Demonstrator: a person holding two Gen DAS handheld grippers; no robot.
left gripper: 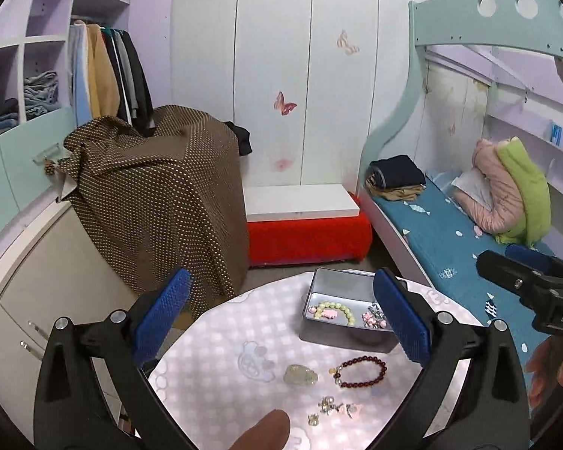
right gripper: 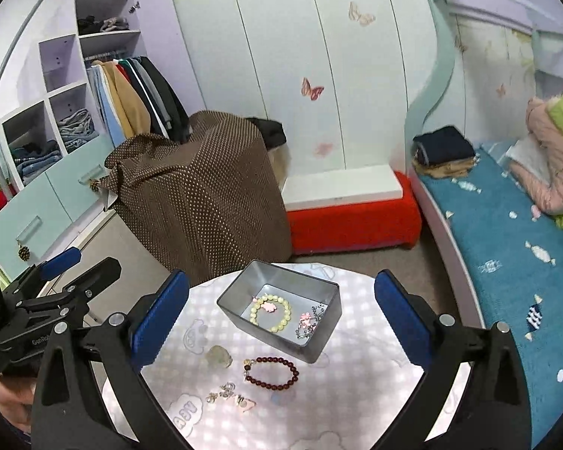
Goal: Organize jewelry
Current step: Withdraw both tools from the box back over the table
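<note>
Left tool spread wide, blue pads grasping nothing, poised above the round white patterned surface. Right tool likewise released and empty over the same surface.

On the far side of the surface, an open rectangular grey metal tin; inside, a pale yellow-green bead bracelet with a pink charm and, apart from it toward the tin's right, a silvery chain with pink pieces.

Just in front of the tin, lying on the surface, a dark red bead bracelet. Left of it and apart, a translucent pale green carved pendant. Nearer the cameras, a small cluster of silvery and pink trinkets; pieces too small to tell apart.

Same layout from the left wrist: tin, red bracelet, pendant, trinkets.
</note>
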